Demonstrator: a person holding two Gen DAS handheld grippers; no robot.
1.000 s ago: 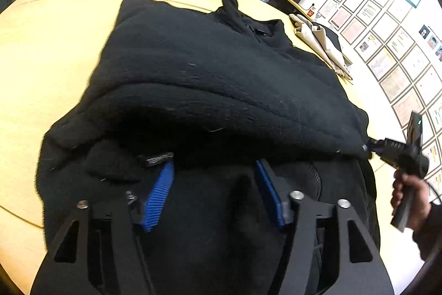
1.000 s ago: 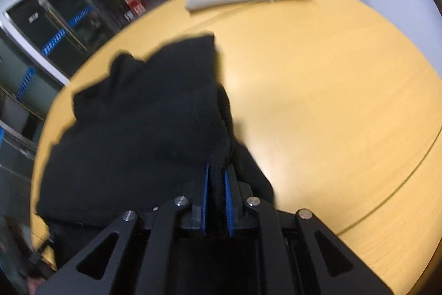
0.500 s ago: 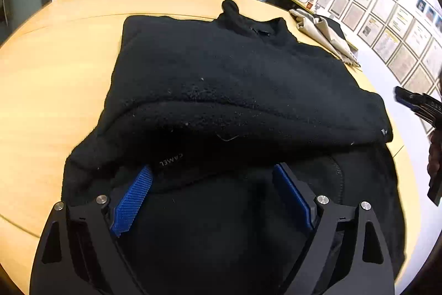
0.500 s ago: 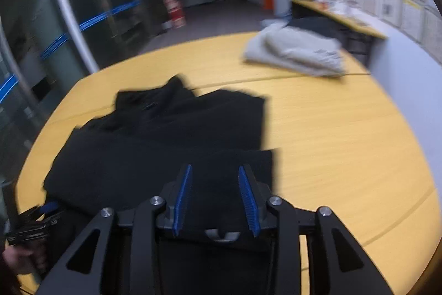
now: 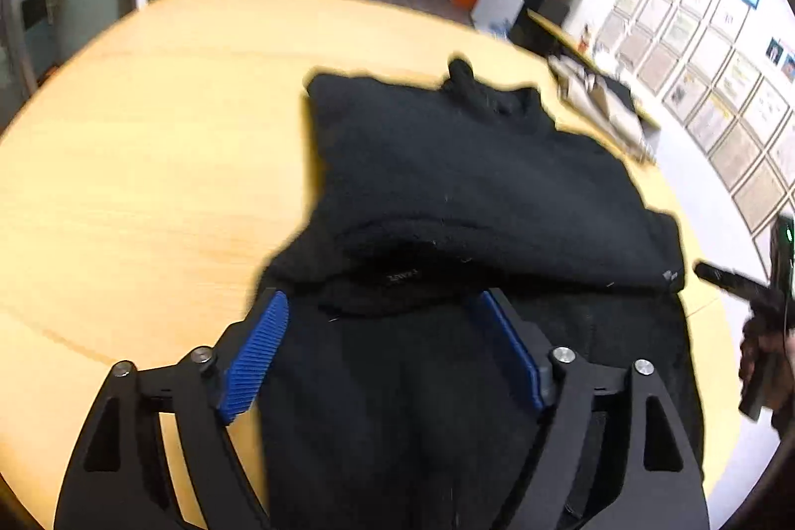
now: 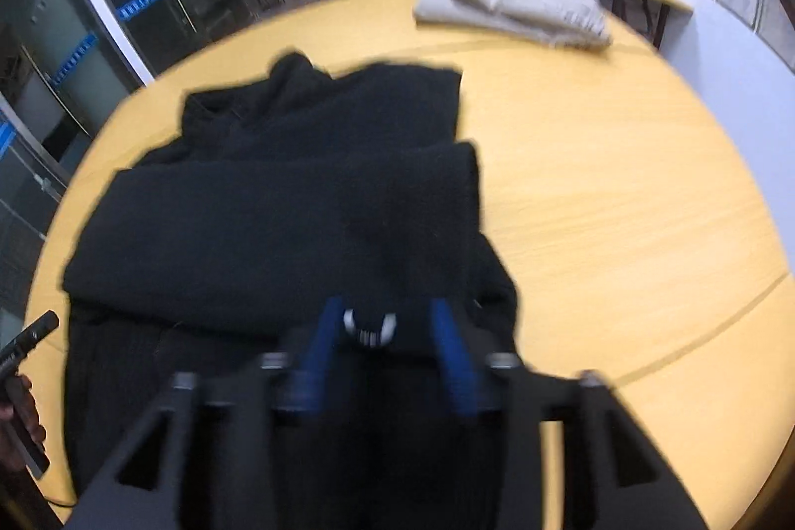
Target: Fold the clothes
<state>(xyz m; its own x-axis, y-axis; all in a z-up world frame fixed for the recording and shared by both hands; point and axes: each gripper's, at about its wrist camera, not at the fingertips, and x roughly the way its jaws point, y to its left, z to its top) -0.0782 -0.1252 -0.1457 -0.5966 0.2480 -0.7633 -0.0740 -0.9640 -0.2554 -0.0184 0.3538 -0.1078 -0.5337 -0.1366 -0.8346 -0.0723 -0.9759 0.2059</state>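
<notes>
A black fleece jacket [image 5: 472, 182] lies on the round wooden table [image 5: 149, 142], its lower part folded up over the body so a thick fold edge runs across. My left gripper [image 5: 382, 341] hangs open above the near hem, nothing between its blue pads. In the right wrist view the same jacket [image 6: 278, 202] fills the middle, and my right gripper [image 6: 387, 331] is open just above its near right corner. The right gripper [image 5: 730, 281] also shows at the left view's right edge, held by a hand.
Folded beige clothes [image 6: 516, 8] sit at the far side of the table, with a dark garment behind them. Bare wood [image 6: 621, 207] stretches to the right of the jacket. A side desk, a plant and framed papers line the wall beyond.
My right gripper let go of the jacket's edge and opened, then drew back. The left gripper opened wider and pulled back and up. The folded layer now rests flat on the body.
</notes>
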